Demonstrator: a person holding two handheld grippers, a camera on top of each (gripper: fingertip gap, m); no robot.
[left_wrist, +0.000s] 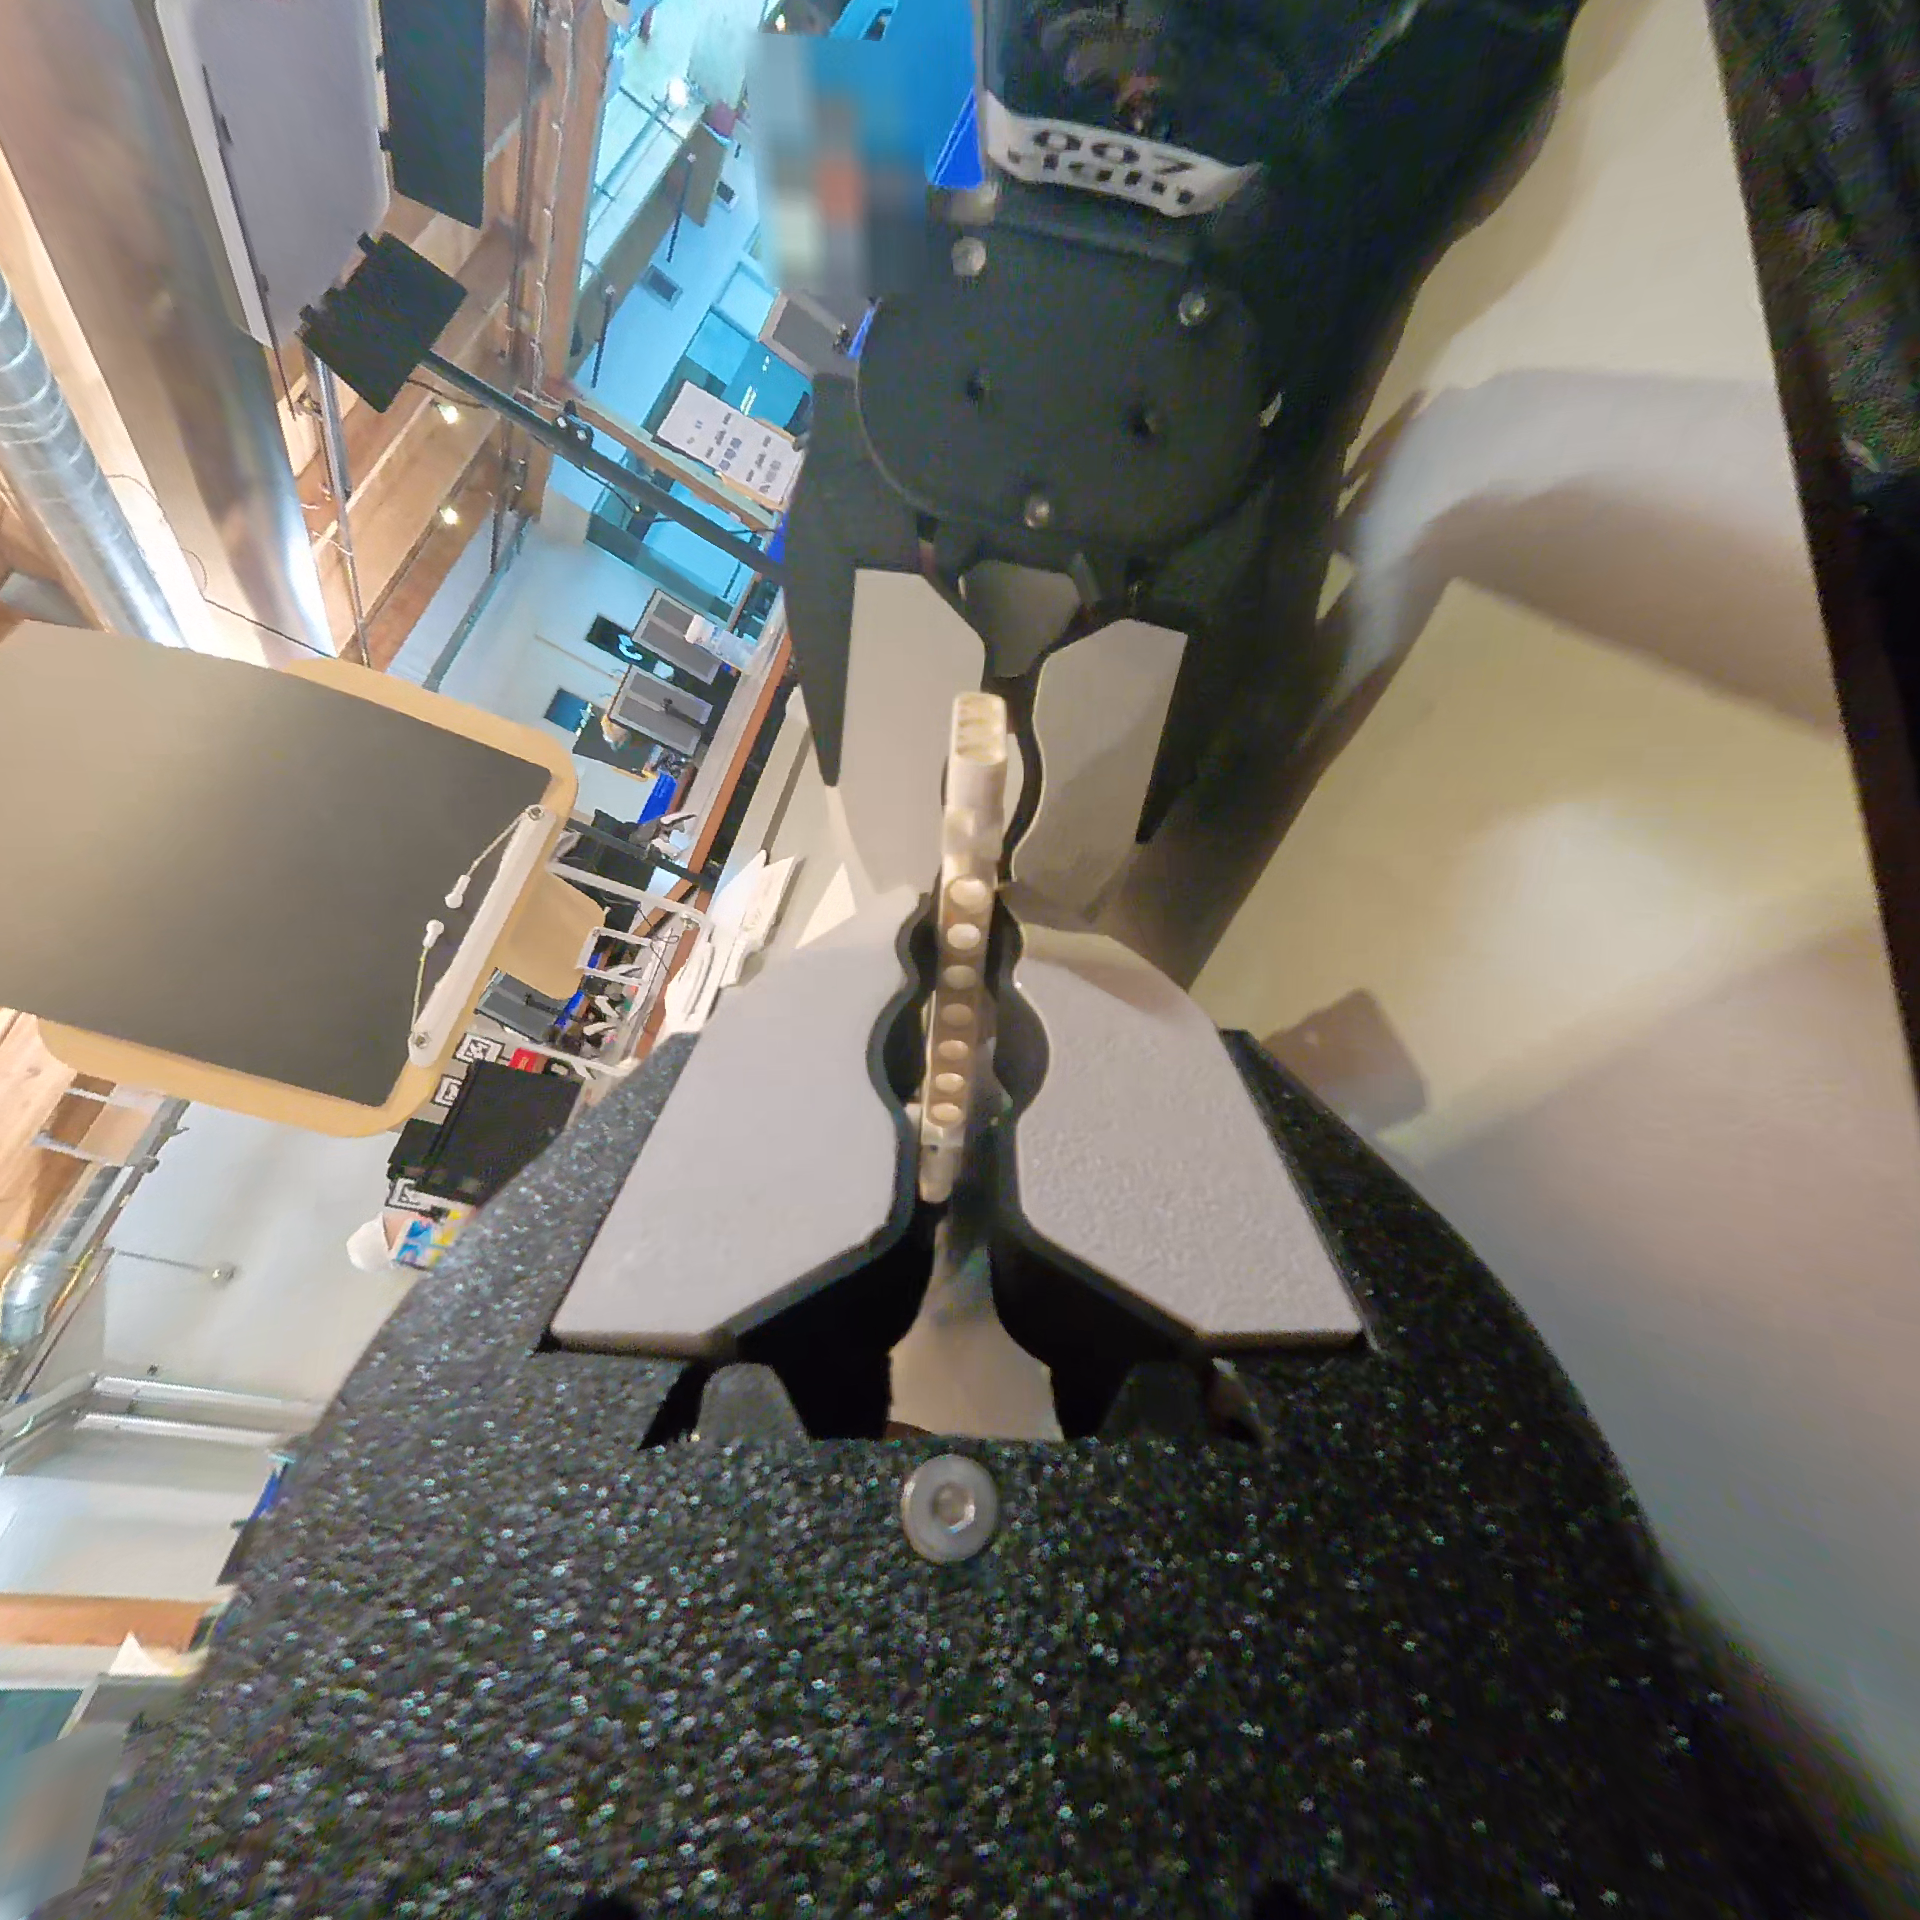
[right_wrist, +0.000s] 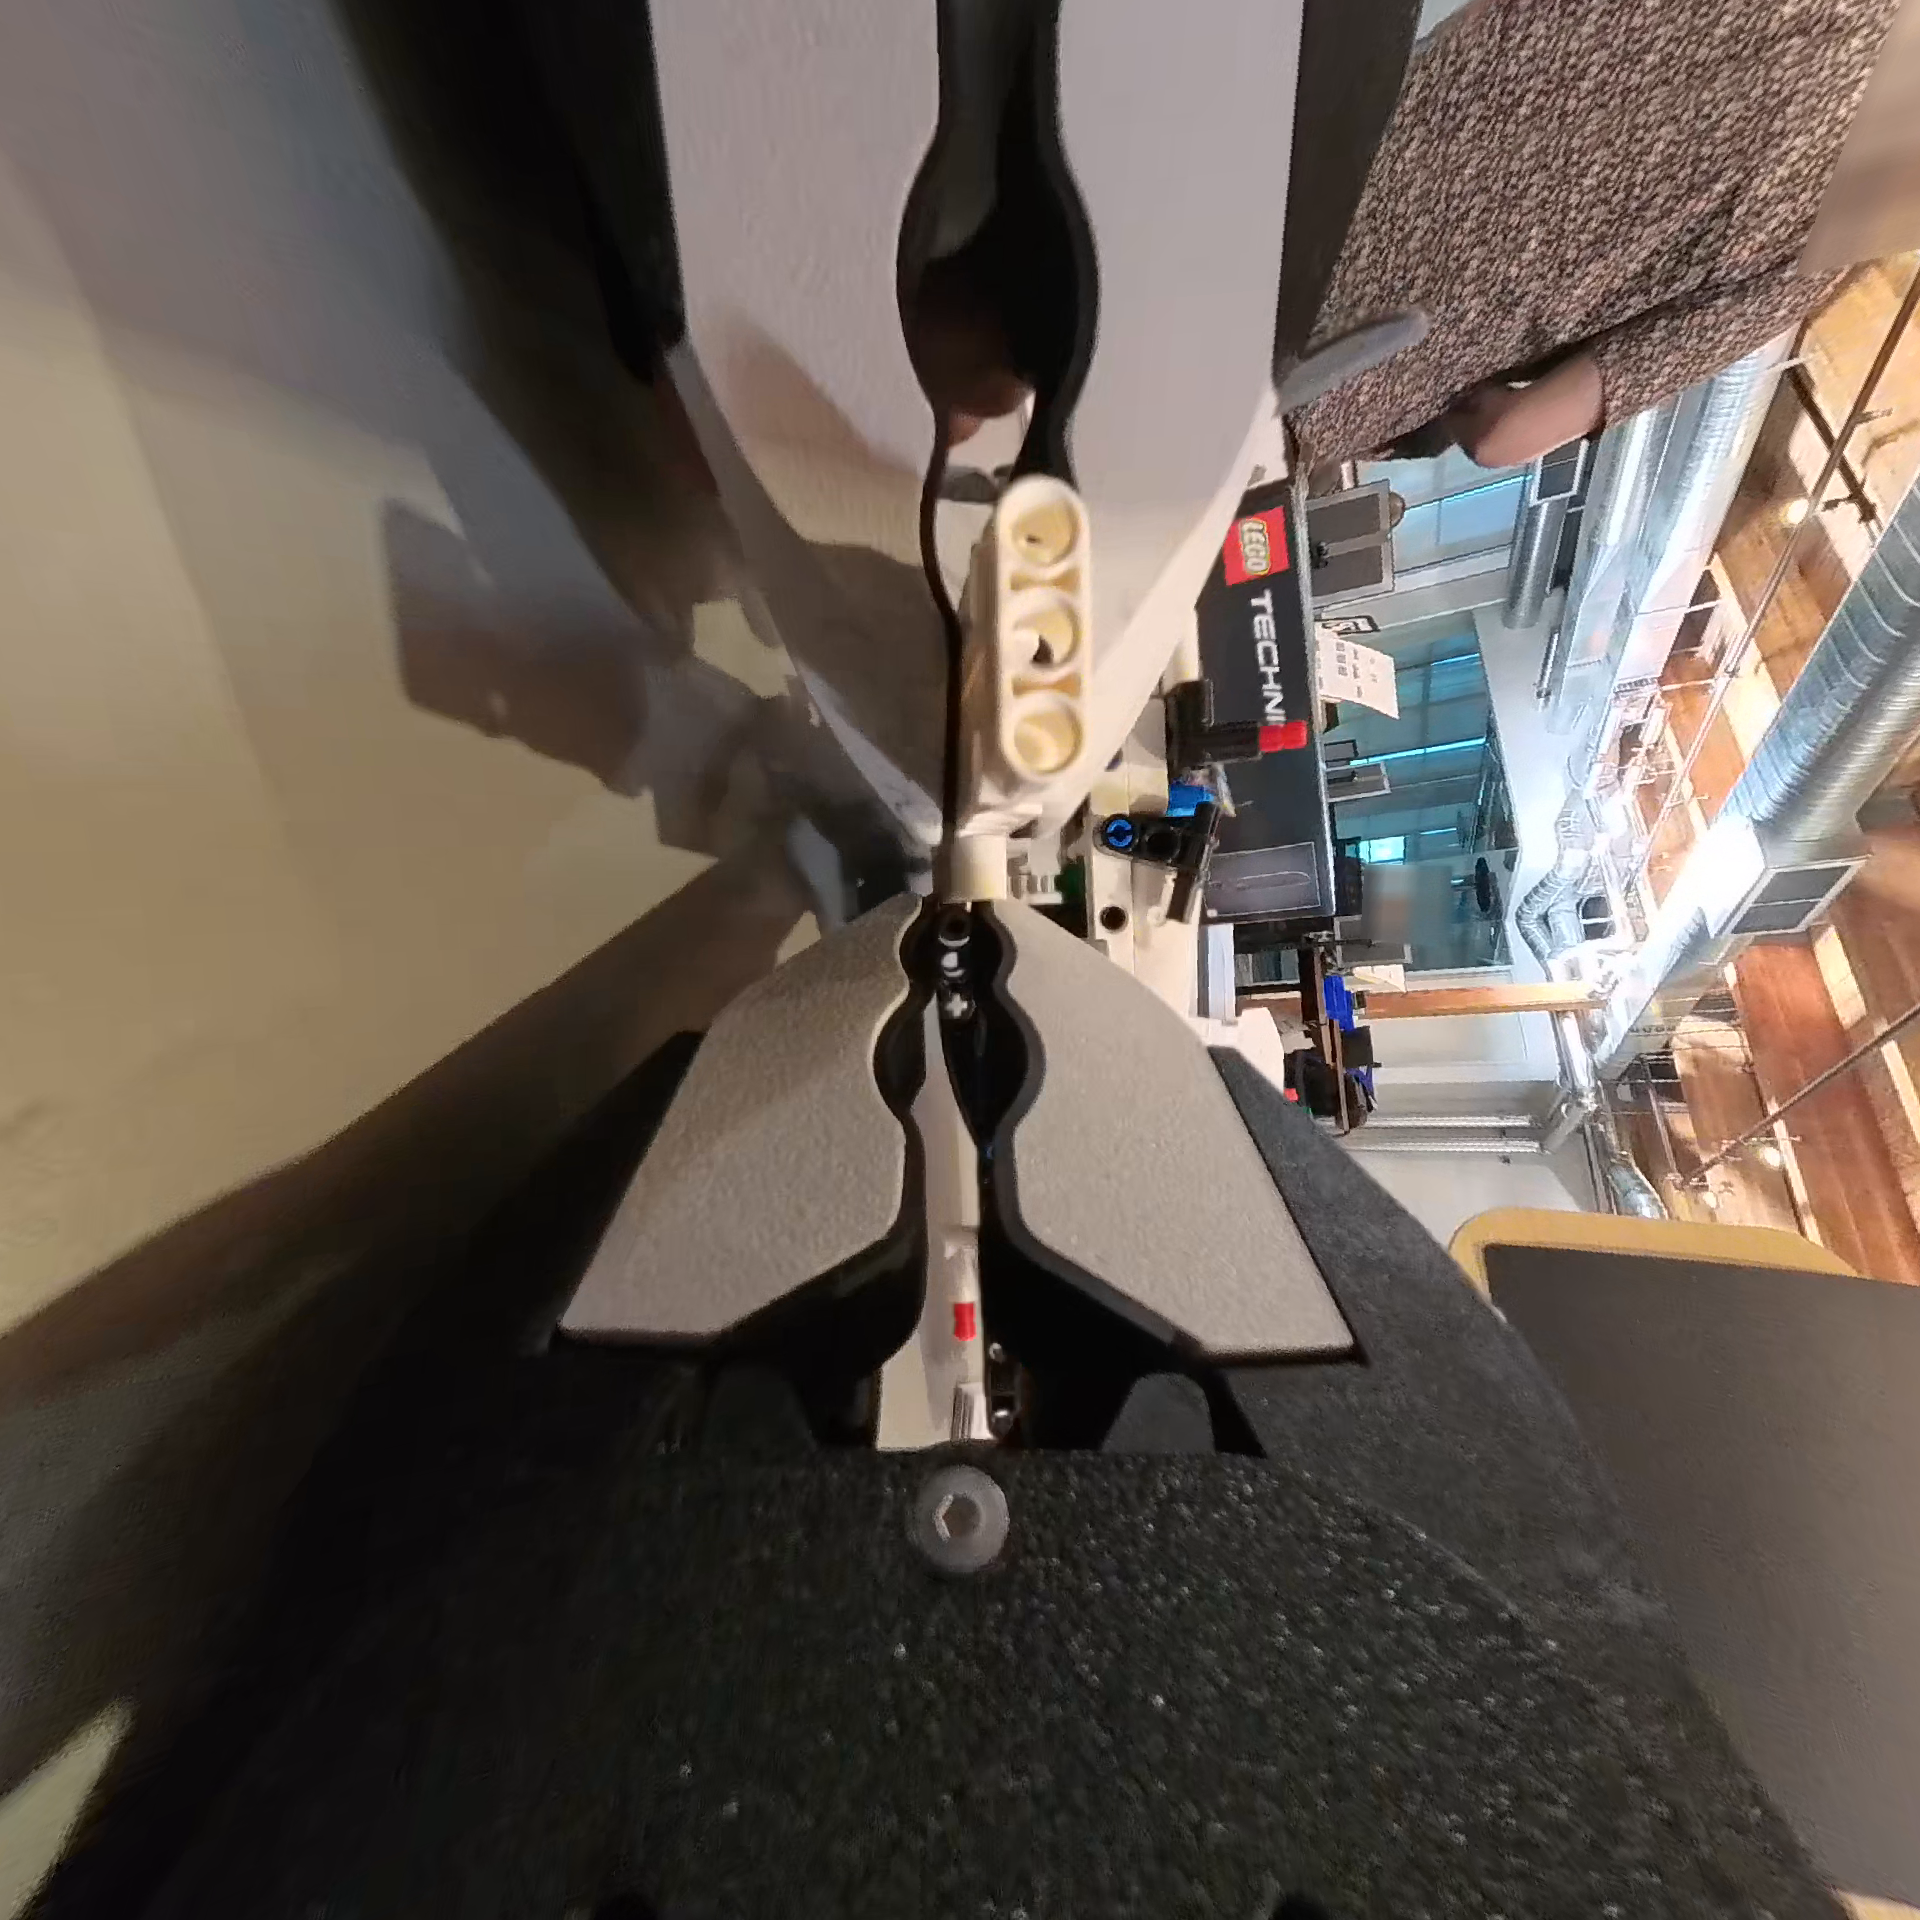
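Note:
My left gripper (left_wrist: 961, 935) is shut on a white beam with a row of holes (left_wrist: 958, 1023). The beam sticks out past the fingertips toward my right gripper (left_wrist: 1016, 831), which faces it tip to tip. In the right wrist view the beam's far end shows as a white three-hole piece (right_wrist: 1039, 644) with a small white stub (right_wrist: 977, 868) below it, next to the left gripper (right_wrist: 940, 800). My right gripper (right_wrist: 961, 925) is nearly closed, its tips just under that stub. A small black piece with holes (right_wrist: 953, 971) sits between its fingertips.
Both grippers hover beside a beige table surface (right_wrist: 208, 727). A white model with black and blue parts (right_wrist: 1153, 842) and a dark product box (right_wrist: 1262, 675) stand behind. A black board with a wooden rim (left_wrist: 239, 862) is nearby. A tweed sleeve (right_wrist: 1558, 208) shows at top. The gap from one gripper's tips to the other's is roughly 4 centimetres.

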